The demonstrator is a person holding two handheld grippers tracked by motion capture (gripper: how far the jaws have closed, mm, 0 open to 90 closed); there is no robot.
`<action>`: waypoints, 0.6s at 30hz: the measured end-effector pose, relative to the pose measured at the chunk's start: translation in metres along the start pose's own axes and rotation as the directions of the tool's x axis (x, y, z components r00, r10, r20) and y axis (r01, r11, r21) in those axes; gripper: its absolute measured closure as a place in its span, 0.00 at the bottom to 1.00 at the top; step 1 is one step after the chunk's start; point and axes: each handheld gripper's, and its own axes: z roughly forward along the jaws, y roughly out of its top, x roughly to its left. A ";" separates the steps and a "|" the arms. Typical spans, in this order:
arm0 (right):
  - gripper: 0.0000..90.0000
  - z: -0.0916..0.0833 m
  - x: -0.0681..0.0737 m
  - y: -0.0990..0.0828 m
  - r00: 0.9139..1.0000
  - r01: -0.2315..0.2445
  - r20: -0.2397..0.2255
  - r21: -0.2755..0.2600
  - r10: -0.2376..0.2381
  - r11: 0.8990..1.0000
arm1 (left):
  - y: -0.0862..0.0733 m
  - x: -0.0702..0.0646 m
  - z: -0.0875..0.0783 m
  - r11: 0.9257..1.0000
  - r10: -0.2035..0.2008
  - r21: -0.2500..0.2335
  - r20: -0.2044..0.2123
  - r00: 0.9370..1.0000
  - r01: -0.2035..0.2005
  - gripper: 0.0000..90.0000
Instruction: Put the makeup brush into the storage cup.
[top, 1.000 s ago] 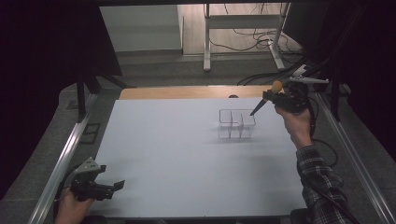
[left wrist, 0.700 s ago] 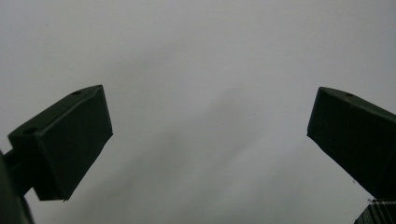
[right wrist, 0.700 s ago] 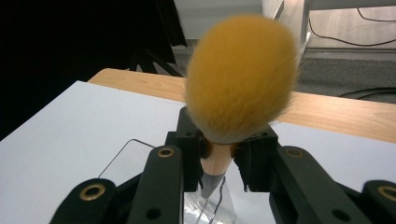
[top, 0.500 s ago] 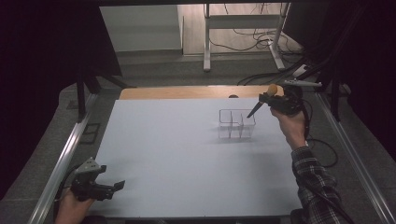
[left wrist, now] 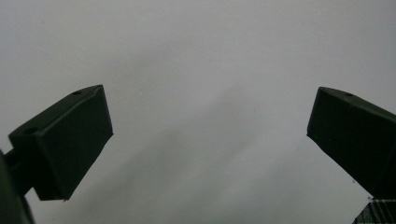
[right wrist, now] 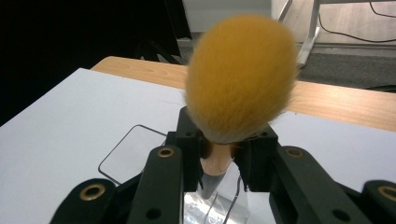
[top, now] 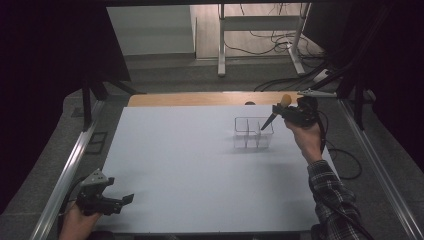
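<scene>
White worktop (top: 200, 170) carried the left gripper (top: 117, 201) at 7 o'clock, resting low, jaws spread wide with nothing between them. Clear divided organizer (top: 253, 134) stood at 1 o'clock. Right gripper (right wrist: 218, 161) clenched an orange-bristled brush (right wrist: 240, 77), dark handle tip angled down over the organizer's right compartment.

Floor: grey carpet (top: 165, 70), black cables (top: 280, 37) trailing.
Furniture: white metal desk frame (top: 221, 45) behind the pale worktop (top: 190, 165).
Light: dim, dark sides.

Overhead facing table (top: 200, 165), two close jaw-level views
</scene>
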 end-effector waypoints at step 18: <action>0.80 0.013 0.004 -0.016 1.000 0.016 0.001 0.041 -0.016 0.999 | 0.000 0.000 0.000 1.000 0.000 0.001 0.001 1.000 0.000 0.01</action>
